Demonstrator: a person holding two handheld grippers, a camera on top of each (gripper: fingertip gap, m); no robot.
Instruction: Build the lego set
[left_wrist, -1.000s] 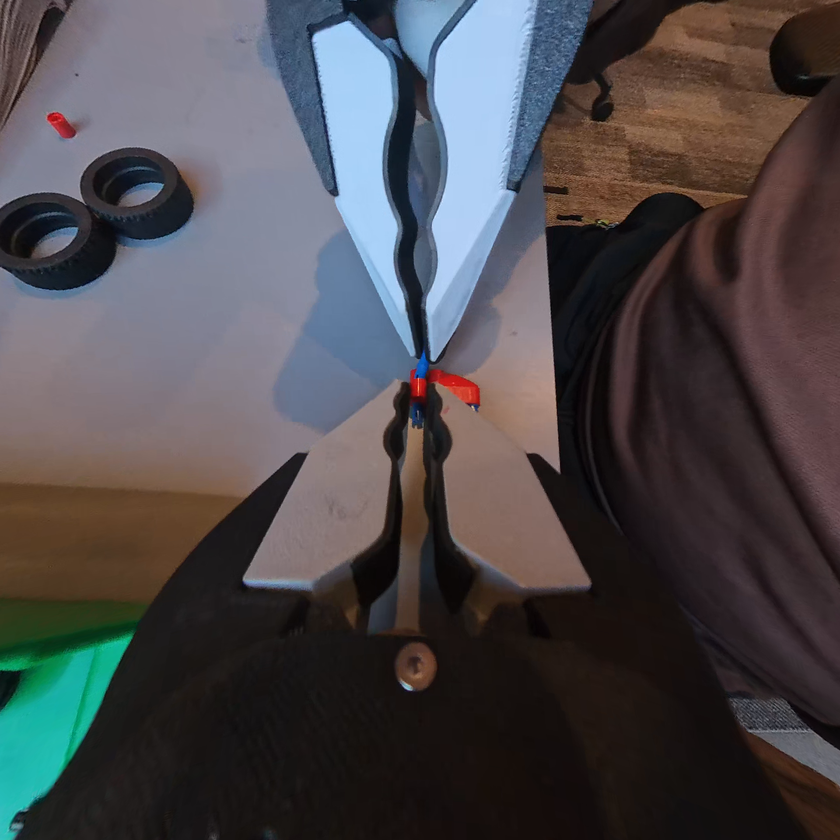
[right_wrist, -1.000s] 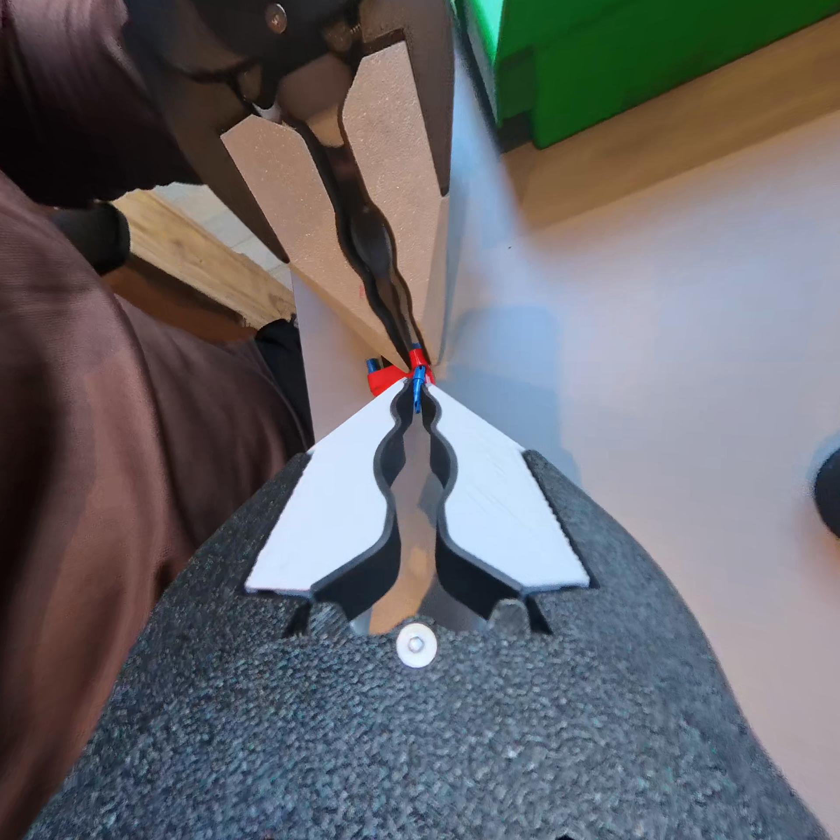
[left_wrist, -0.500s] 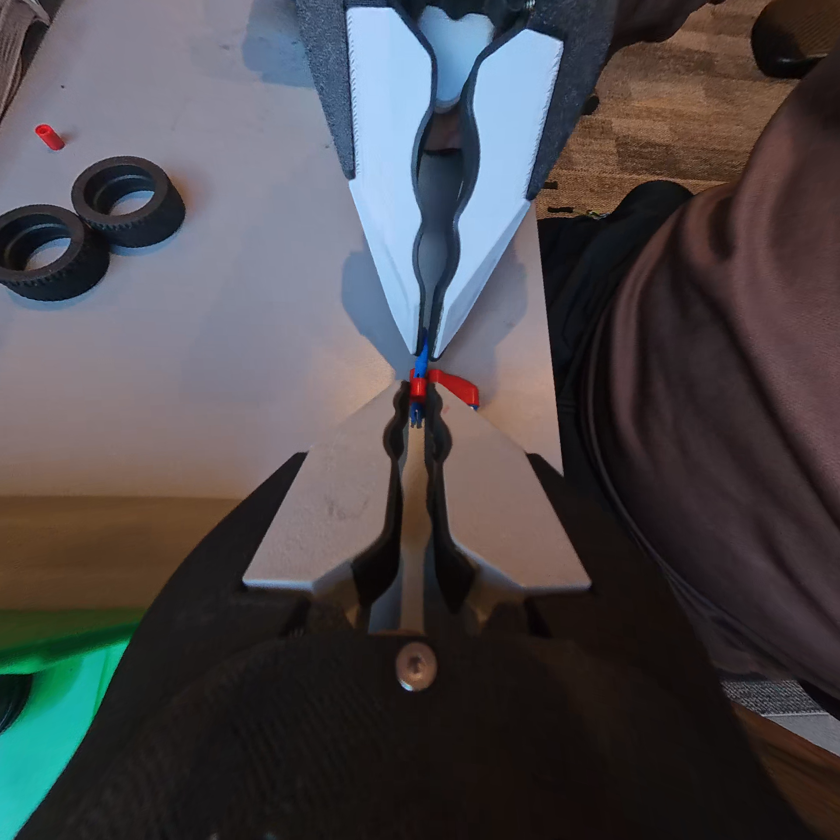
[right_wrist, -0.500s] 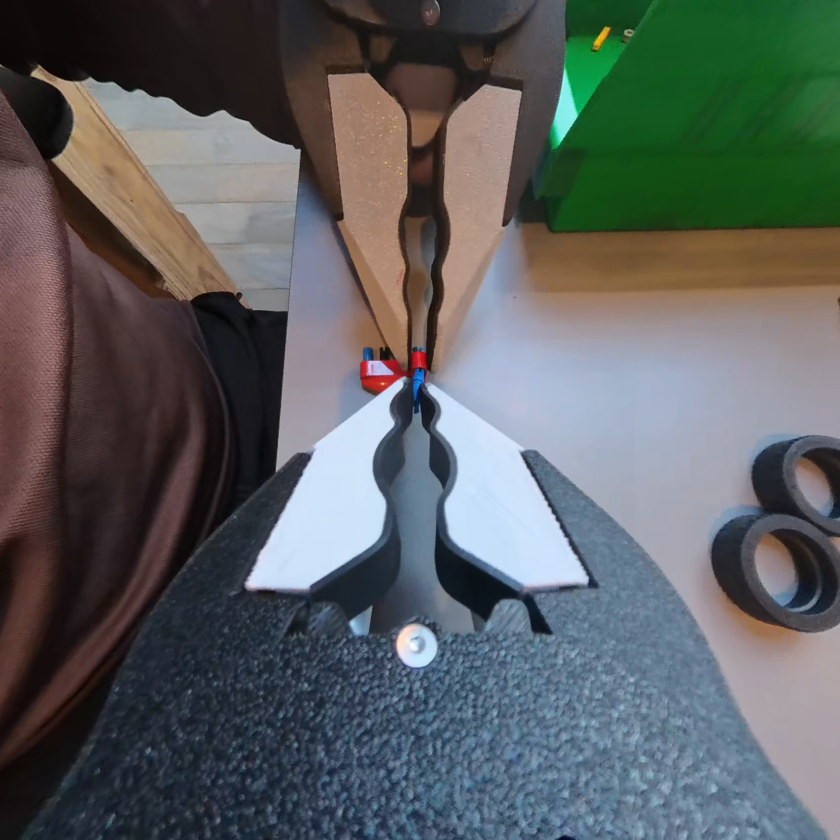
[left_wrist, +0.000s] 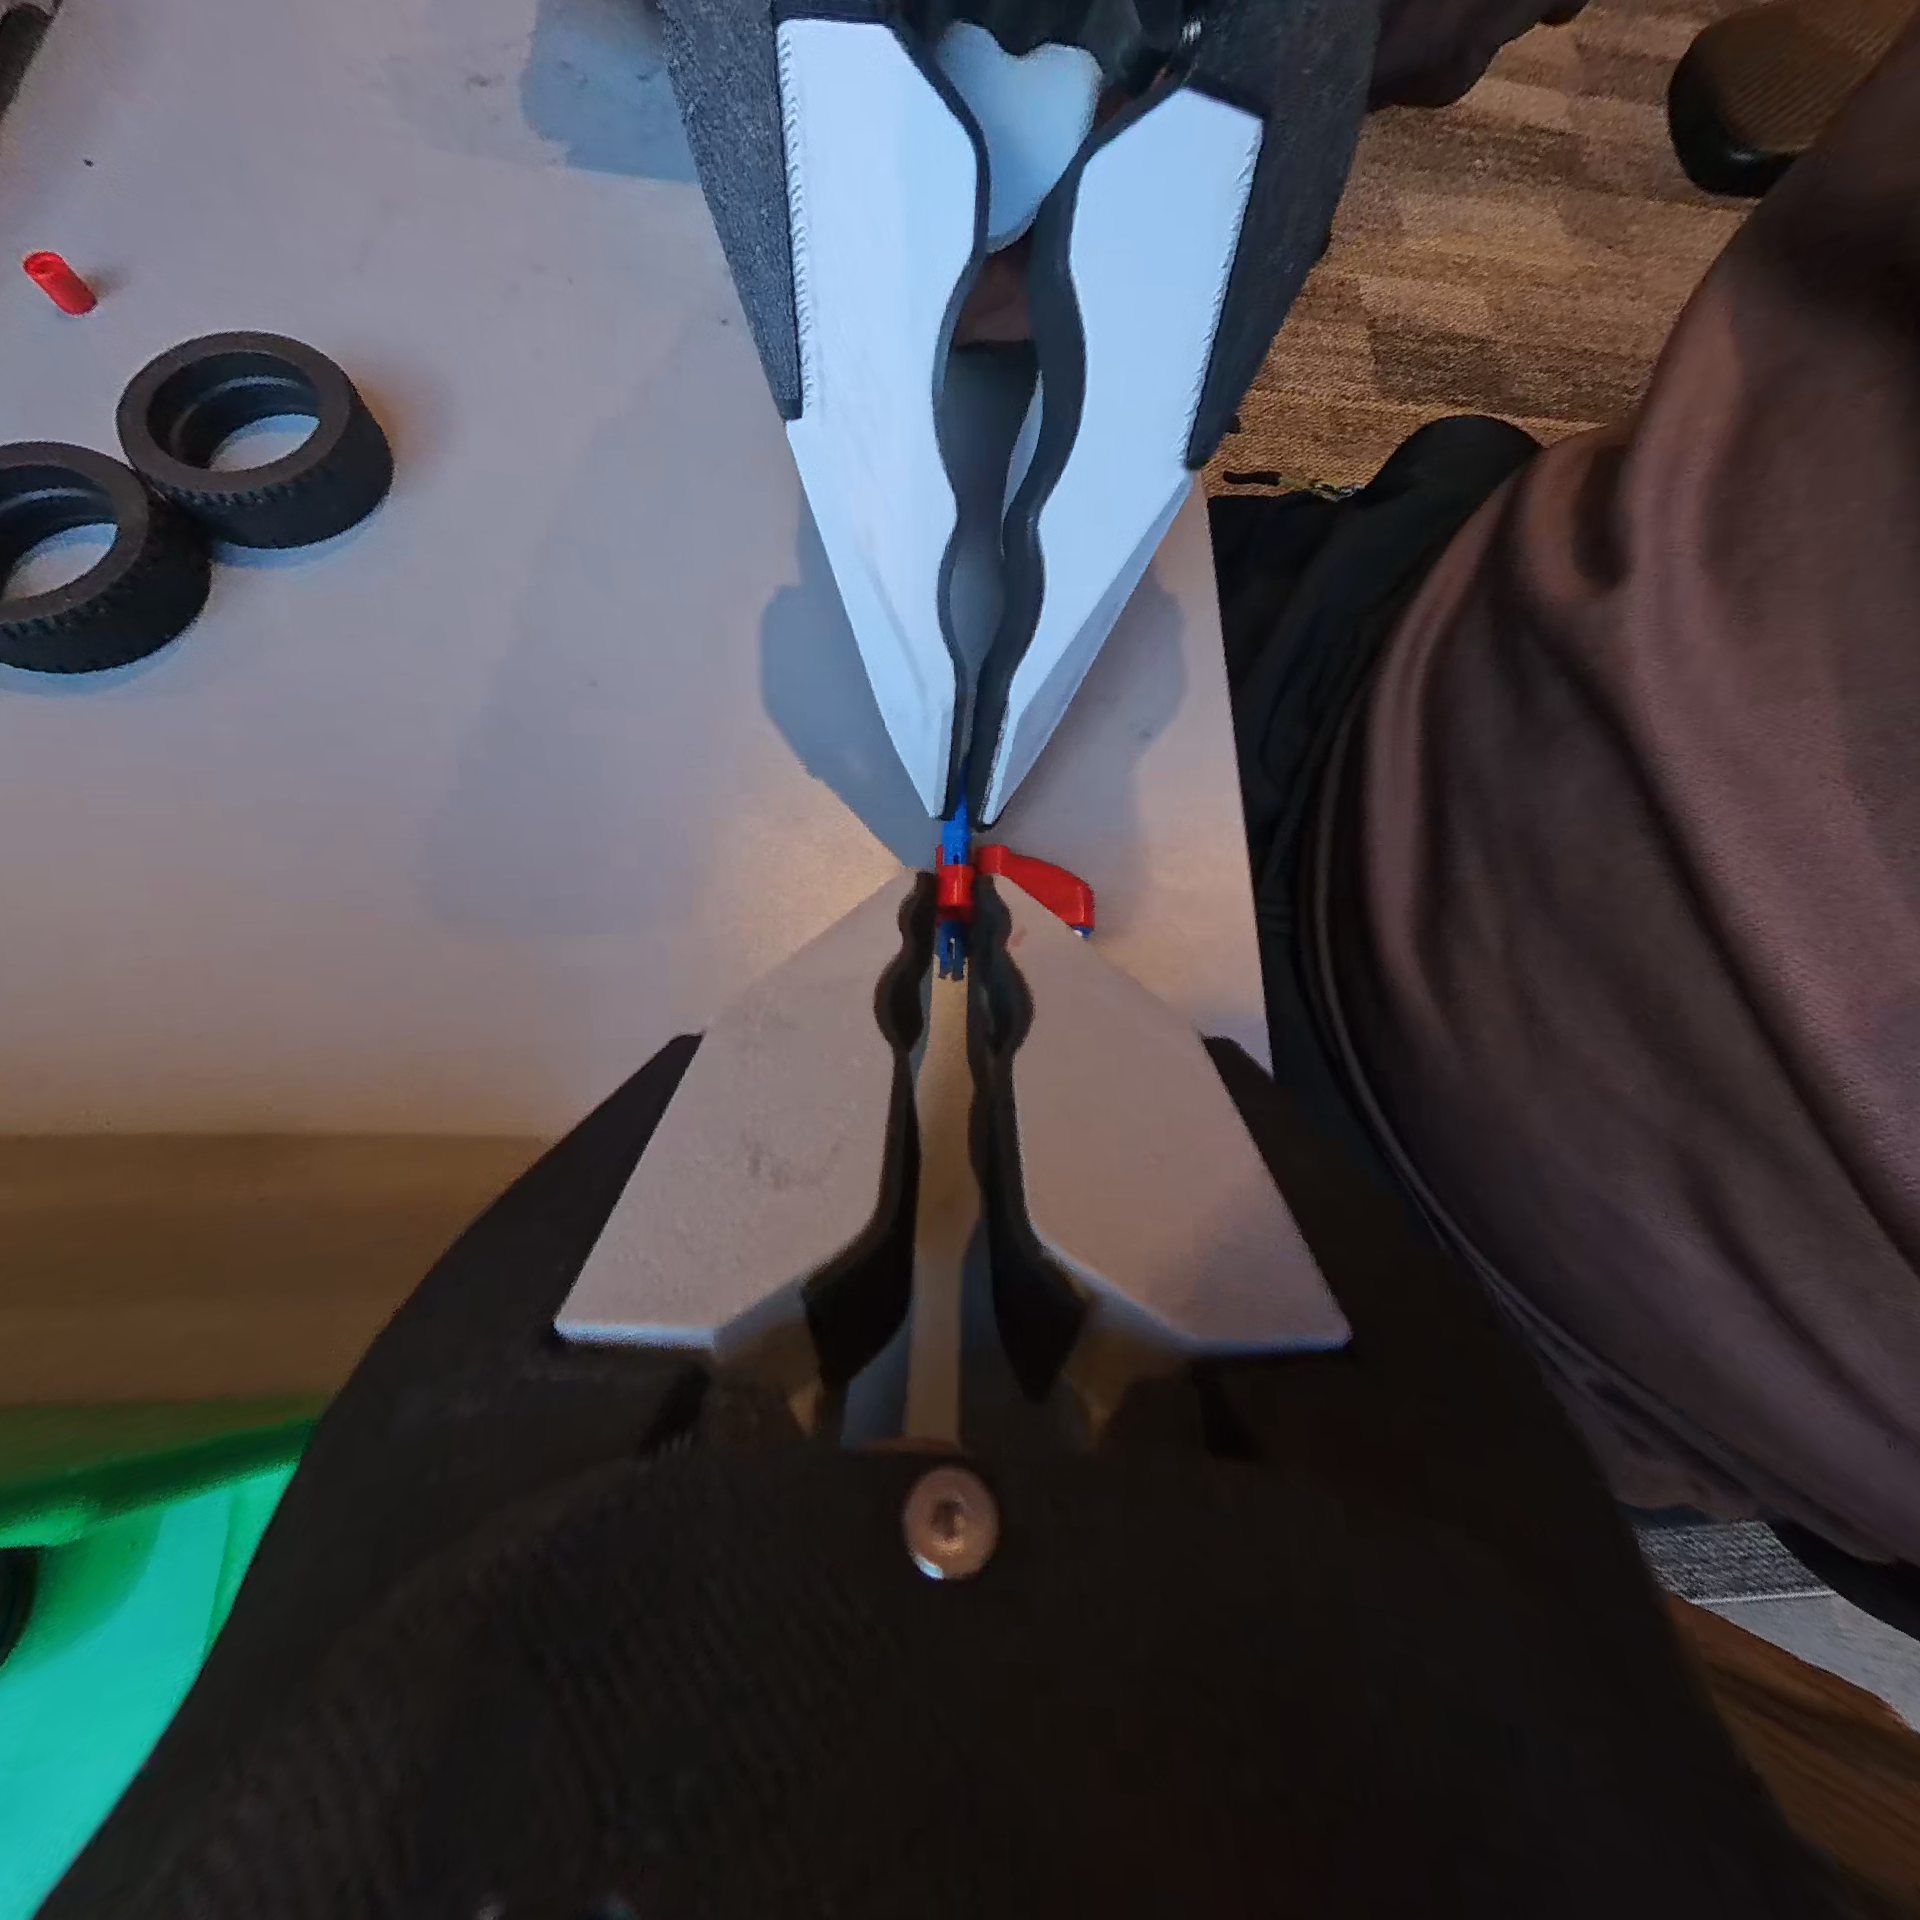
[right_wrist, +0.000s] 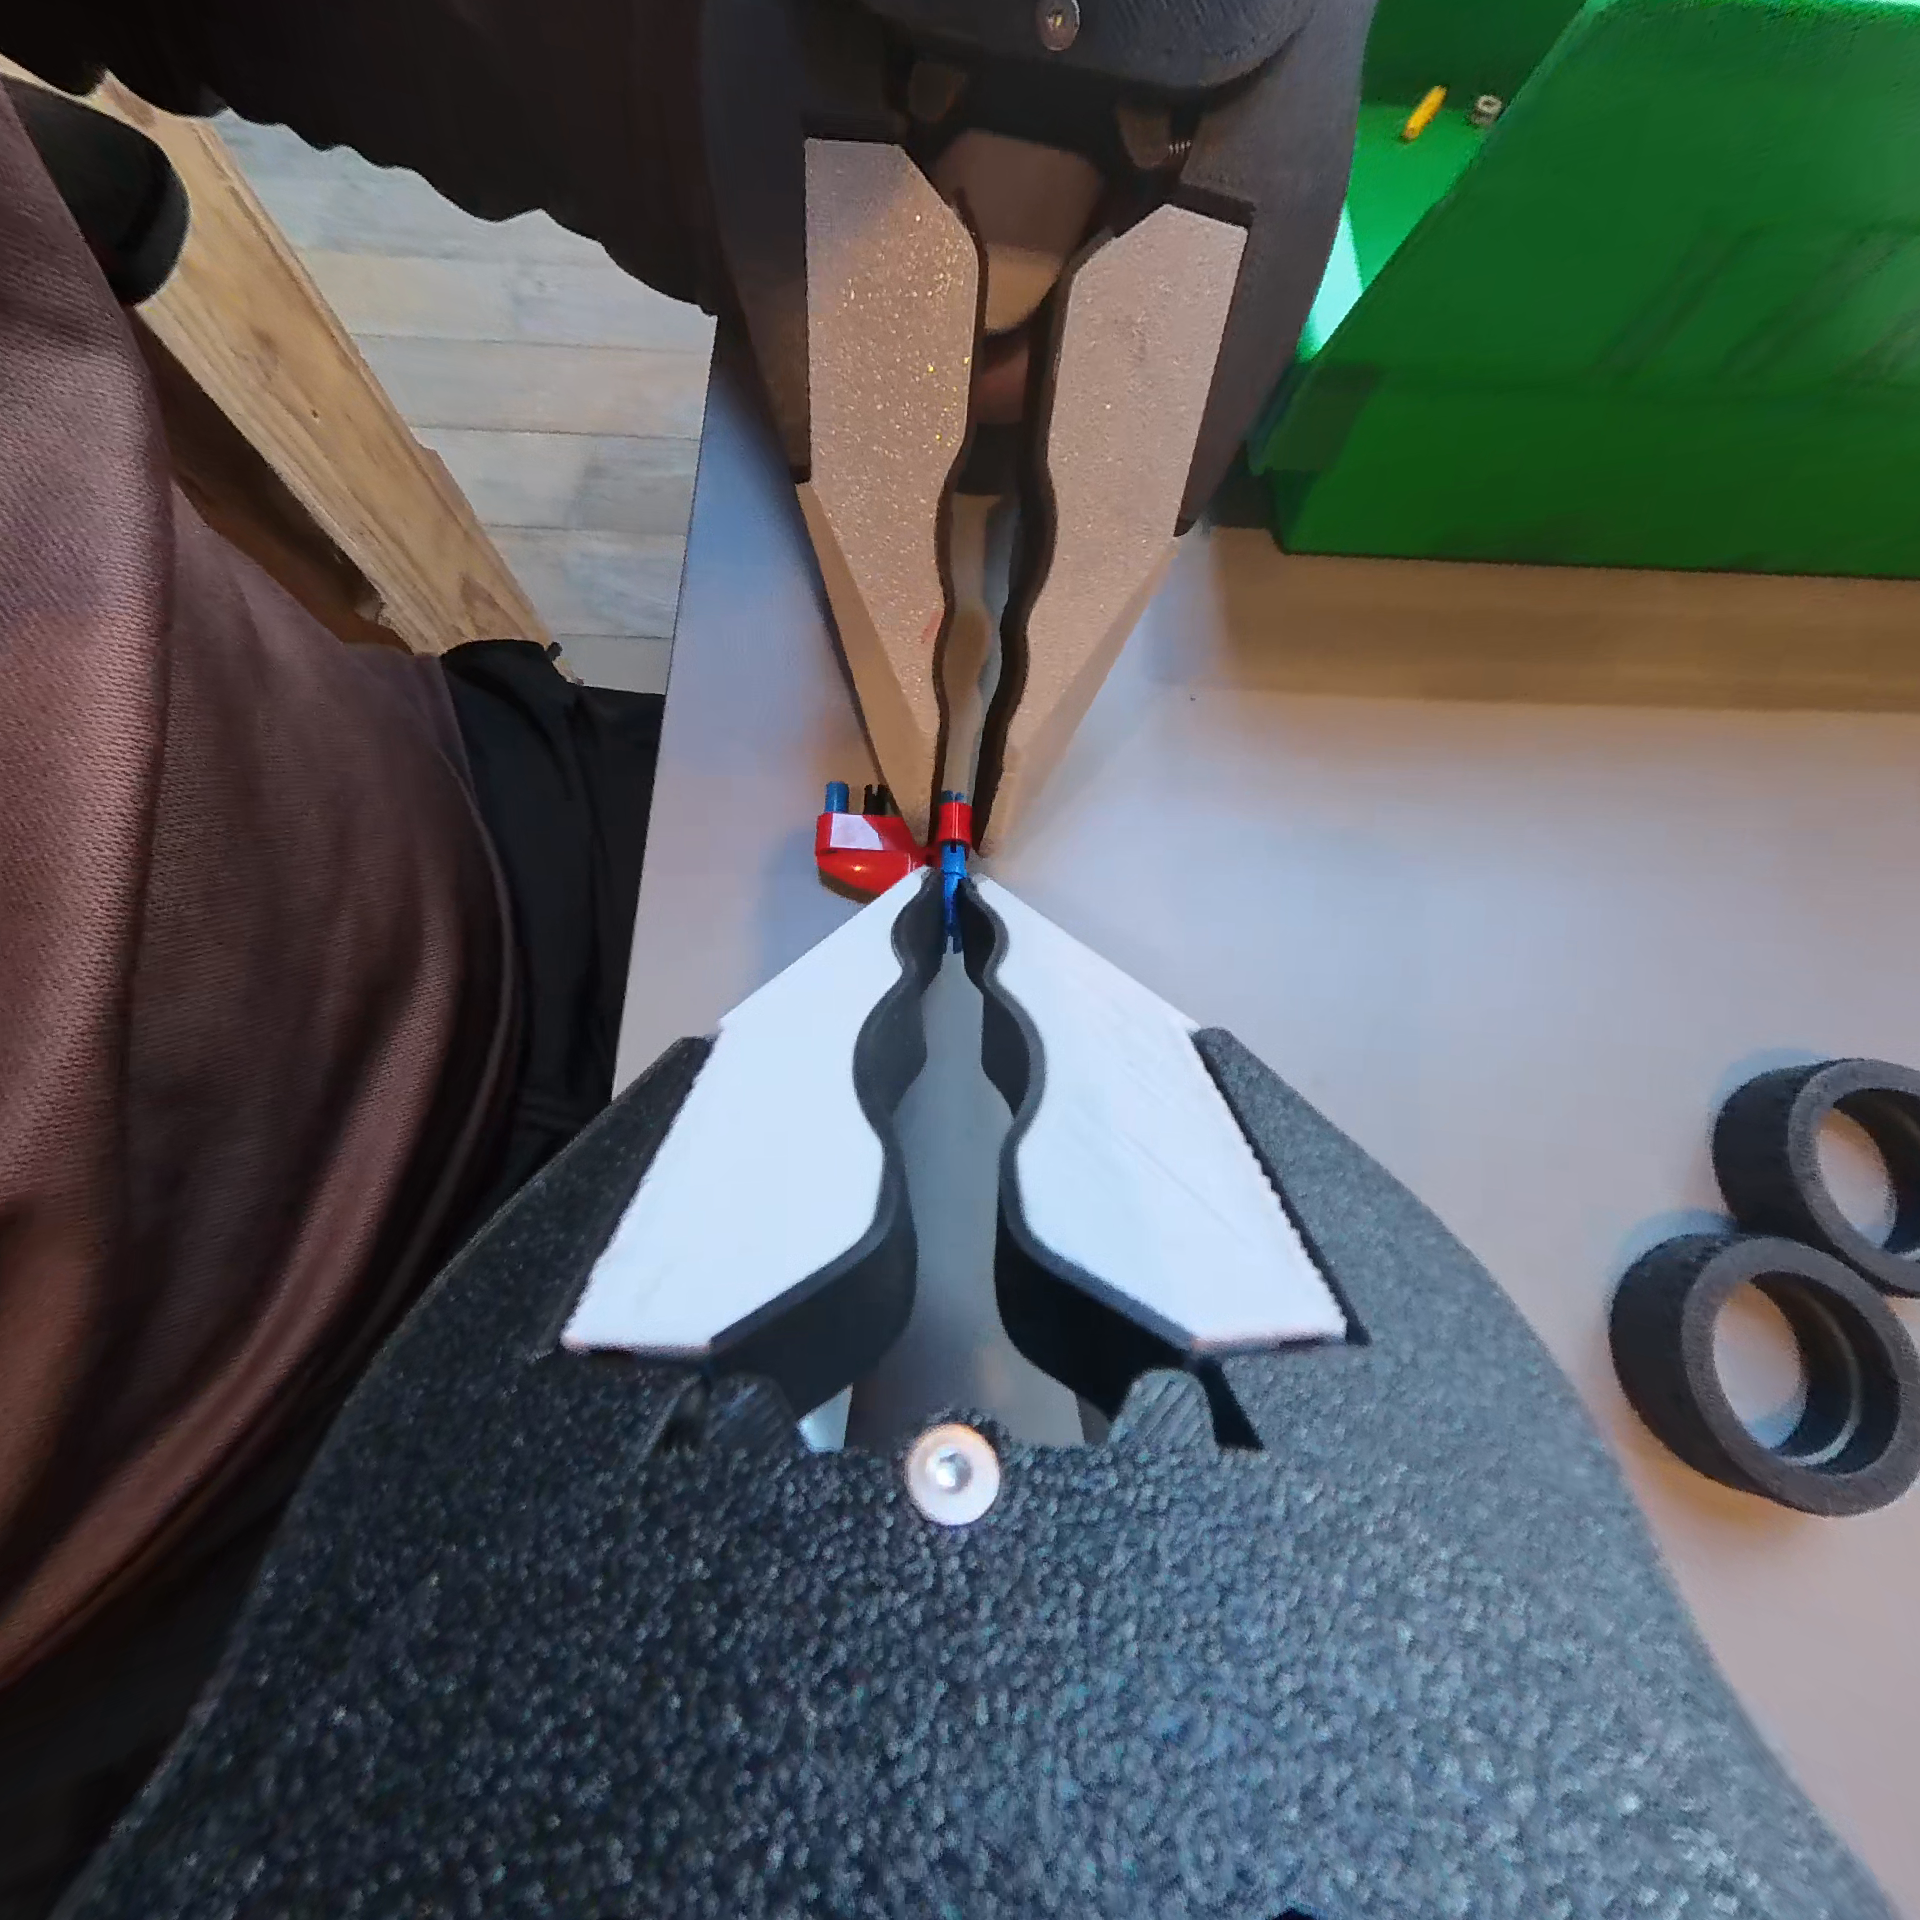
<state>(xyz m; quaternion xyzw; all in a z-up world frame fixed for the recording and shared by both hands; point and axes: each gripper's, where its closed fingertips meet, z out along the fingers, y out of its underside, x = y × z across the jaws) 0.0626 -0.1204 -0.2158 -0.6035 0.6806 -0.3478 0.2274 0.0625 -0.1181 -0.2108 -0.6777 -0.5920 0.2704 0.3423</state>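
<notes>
Just above the near edge of the grey surface (left_wrist: 436, 790), the two claws meet tip to tip. The left claw (left_wrist: 952, 902), with grey fingers, is pinched nearly closed on a small red piece (left_wrist: 954, 885); a curved red arm of that piece juts out sideways toward the person's lap. The right claw (right_wrist: 948, 902), with white fingers, comes at it from the opposite side, its tips narrowed tight around a thin blue pin (right_wrist: 950, 883). The pin runs through the red piece's collar, one end showing between the left claw's fingers and the other held in the right claw's tips. From the right wrist view, the red piece (right_wrist: 868, 844) shows a pale patch on its side and a couple of short blue and black studs on its far end.

Well apart from the claws, two black tyres (left_wrist: 156, 499) lie on the surface, touching each other, hollow side up. Beyond them sits a tiny red tube (left_wrist: 59, 281) by itself. A green bin (right_wrist: 1621, 343) stands at the back of the surface, with a small yellow bit (right_wrist: 1421, 112) inside it. A person in a brown top (left_wrist: 1621, 935) sits right against the edge, close beside both claws.
</notes>
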